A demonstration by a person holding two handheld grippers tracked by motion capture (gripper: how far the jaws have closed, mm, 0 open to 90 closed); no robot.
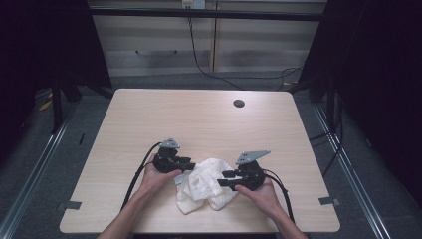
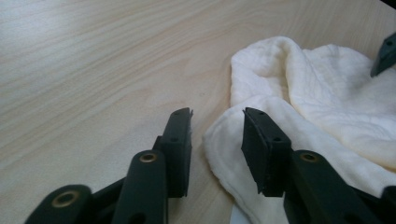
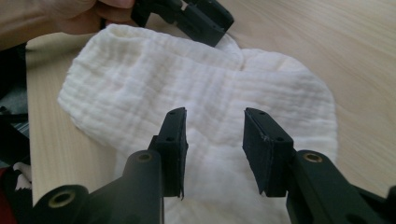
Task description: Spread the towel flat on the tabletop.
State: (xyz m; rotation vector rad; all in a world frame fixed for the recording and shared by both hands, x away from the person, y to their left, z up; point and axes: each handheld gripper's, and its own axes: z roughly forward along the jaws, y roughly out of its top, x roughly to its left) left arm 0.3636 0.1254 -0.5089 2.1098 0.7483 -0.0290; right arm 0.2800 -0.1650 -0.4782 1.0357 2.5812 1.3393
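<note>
1. A crumpled white muslin cloth (image 1: 206, 184) lies on the light wood table (image 1: 199, 119), near the table's front edge, at about 6 o'clock from the table's middle in the high view.
2. The left gripper (image 1: 188, 165) sits at the cloth's 9 o'clock side in the high view, held in the person's left hand (image 1: 158, 178), jaws pointing toward 3 o'clock.
3. In the left gripper view the left gripper (image 2: 217, 135) has its jaws parted and released: the left pad stands over bare wood, the right pad over the cloth (image 2: 327, 107), and the cloth's folded edge lies in the gap without either pad pressing on it.
4. The right gripper (image 1: 224, 178) is at the cloth's 3 o'clock side in the high view, held in the right hand (image 1: 263, 193), jaws pointing toward 9 o'clock over the fabric.
5. In the right gripper view the right gripper (image 3: 215, 140) is also released: its jaws stand apart above the cloth (image 3: 201, 93), with flat fabric showing between the pads and no pinch on it.
6. That same view shows the left gripper (image 3: 187, 14) at 12 o'clock, at the cloth's far edge.
7. A dark round cable hole (image 1: 239, 103) sits in the table at about 1 o'clock, well apart from the cloth.
8. A black cable (image 1: 137, 174) trails from the left gripper toward 7 o'clock.
</note>
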